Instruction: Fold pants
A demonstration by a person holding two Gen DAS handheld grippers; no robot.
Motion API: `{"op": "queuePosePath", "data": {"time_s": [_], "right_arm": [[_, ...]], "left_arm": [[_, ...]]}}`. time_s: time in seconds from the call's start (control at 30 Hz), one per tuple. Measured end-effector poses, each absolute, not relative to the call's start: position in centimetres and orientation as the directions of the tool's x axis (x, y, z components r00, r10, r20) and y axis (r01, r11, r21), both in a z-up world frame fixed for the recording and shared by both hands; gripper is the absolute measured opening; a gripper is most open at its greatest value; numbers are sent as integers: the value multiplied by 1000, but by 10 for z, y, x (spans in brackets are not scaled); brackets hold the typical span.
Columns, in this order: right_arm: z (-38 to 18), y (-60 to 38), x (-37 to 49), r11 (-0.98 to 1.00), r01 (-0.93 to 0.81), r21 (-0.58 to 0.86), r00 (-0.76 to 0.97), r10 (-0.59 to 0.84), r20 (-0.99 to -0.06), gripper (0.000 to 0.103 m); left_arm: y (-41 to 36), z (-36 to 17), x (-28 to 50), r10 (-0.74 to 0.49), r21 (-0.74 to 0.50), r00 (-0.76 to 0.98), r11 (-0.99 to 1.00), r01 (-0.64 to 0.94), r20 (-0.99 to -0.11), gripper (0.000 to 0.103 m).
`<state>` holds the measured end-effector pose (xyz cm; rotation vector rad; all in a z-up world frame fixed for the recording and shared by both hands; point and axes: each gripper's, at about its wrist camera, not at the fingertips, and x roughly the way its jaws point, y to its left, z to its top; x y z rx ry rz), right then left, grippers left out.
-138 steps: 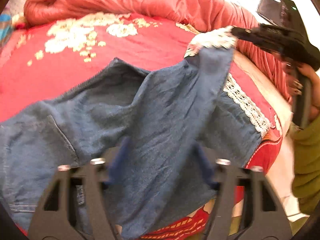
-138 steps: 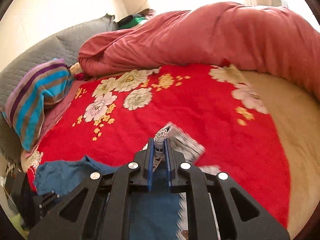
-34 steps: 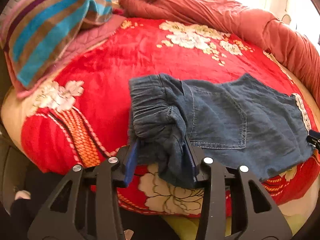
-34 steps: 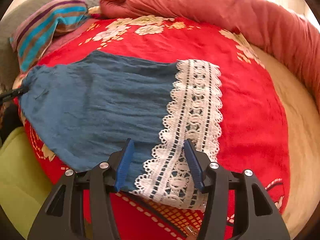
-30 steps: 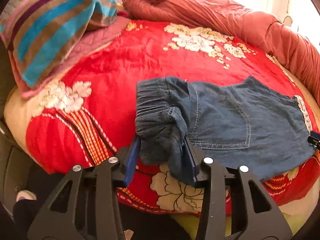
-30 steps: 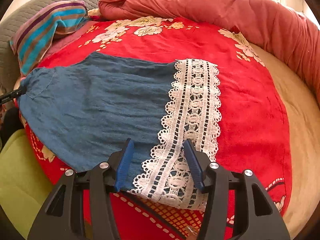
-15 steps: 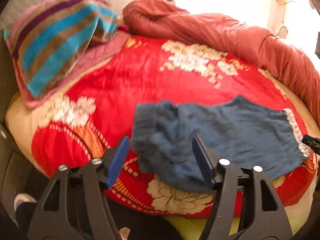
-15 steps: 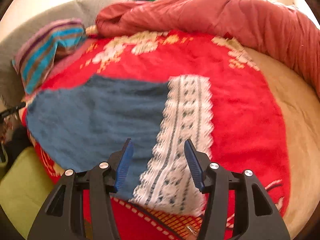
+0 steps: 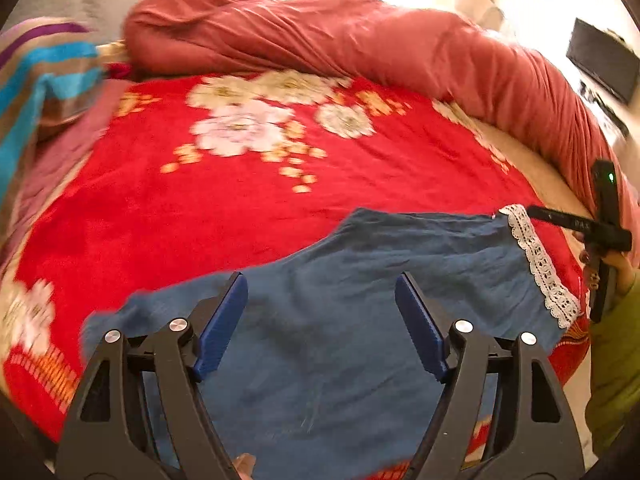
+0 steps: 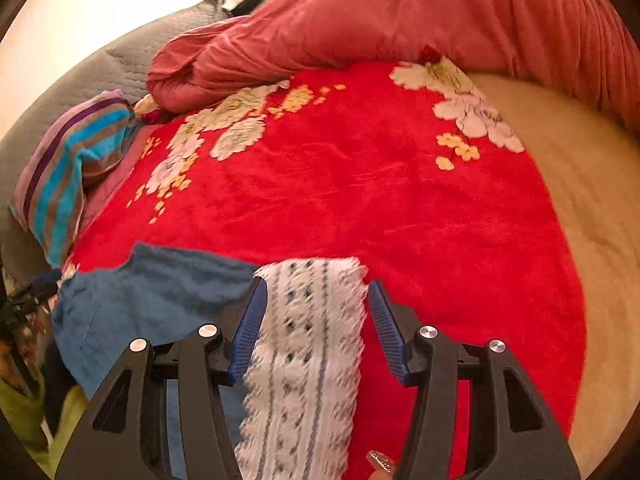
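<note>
Blue denim pants with a white lace hem lie flat on the red floral blanket, near its front edge. My left gripper is open and empty above the waist end. My right gripper is open and empty above the lace hem; the blue cloth runs off to the left there. The right gripper's black body shows at the right edge of the left wrist view, beside the hem.
A rolled salmon-red quilt lies along the back of the bed. A striped pillow sits at the left against a grey headboard. Bare cream mattress shows at the right.
My left gripper has let go of the bunched waistband and opened wide; the pants now lie flat. Both grippers have lifted and pulled back a little.
</note>
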<state>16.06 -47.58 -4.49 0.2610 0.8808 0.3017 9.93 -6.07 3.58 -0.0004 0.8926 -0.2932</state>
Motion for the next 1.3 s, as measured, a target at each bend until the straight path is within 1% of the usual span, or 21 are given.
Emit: {"op": "queuePosePath", "data": {"time_s": [0.03,0.13,0.27,0.33,0.4,0.43,0.47,0.5,0.53,0.57,0.67,0.73,0.8,0.83,0.9,1.03,1.13,1.17,1.2,1.3], "right_arm": [[-48,-476,165,923,-152,352,592,371,-716,51],[-57,-478,172,915,-147,374,571,388,-723,51],[-73,-477,175,889,-167,427,535,446,-718,51],[-78,-476,175,875,-180,449,526,471,-708,51],[-80,-474,175,868,-198,455,523,486,-700,46],[-80,-473,175,865,-207,456,521,492,-697,42],[-80,-471,175,860,-220,461,518,503,-692,37],[-81,-468,174,856,-233,461,513,511,-689,33],[-81,-466,173,854,-244,460,511,516,-687,24],[-80,-464,172,851,-252,462,512,522,-683,18],[-67,-459,162,857,-285,429,551,513,-658,16],[-51,-461,154,864,-302,403,606,501,-618,16],[-40,-466,152,869,-297,397,646,489,-587,16],[-38,-466,155,873,-294,389,654,481,-584,16],[-43,-465,164,897,-273,347,661,437,-611,17],[-77,-462,188,937,-170,304,606,343,-718,25],[-83,-471,188,928,-139,345,612,354,-707,28],[-83,-471,186,933,-130,335,619,340,-708,31],[-82,-472,184,939,-122,321,626,324,-710,31],[-81,-471,182,950,-110,294,636,294,-714,37]], "left_arm": [[-69,30,112,-266,-131,568,955,268,-779,72],[-89,12,146,-300,-164,512,942,293,-805,73],[-102,-15,182,-269,-138,487,948,288,-831,75],[-101,-30,195,-293,-189,446,946,263,-845,75],[-103,-42,199,-339,-250,418,934,254,-843,73],[-107,-44,196,-331,-232,424,935,269,-843,58],[-111,-45,194,-323,-209,428,933,293,-844,34],[-115,-44,192,-330,-205,427,928,313,-842,23],[-116,-43,189,-353,-224,417,918,327,-837,7],[-116,-41,188,-362,-234,415,916,327,-835,6],[-115,-26,185,-360,-218,465,918,333,-809,5],[-116,-15,186,-366,-216,495,917,335,-788,5],[-120,-11,190,-353,-197,511,922,335,-784,2],[-124,-11,193,-341,-180,516,924,337,-786,2],[-129,-16,200,-322,-161,522,930,331,-790,2],[-128,-41,210,-291,-155,501,942,296,-815,4],[-121,-52,211,-309,-184,498,941,284,-810,7],[-119,-53,211,-321,-198,498,938,284,-805,7],[-118,-52,211,-328,-207,499,937,282,-802,8],[-113,-49,210,-332,-217,514,937,272,-791,18]]}}
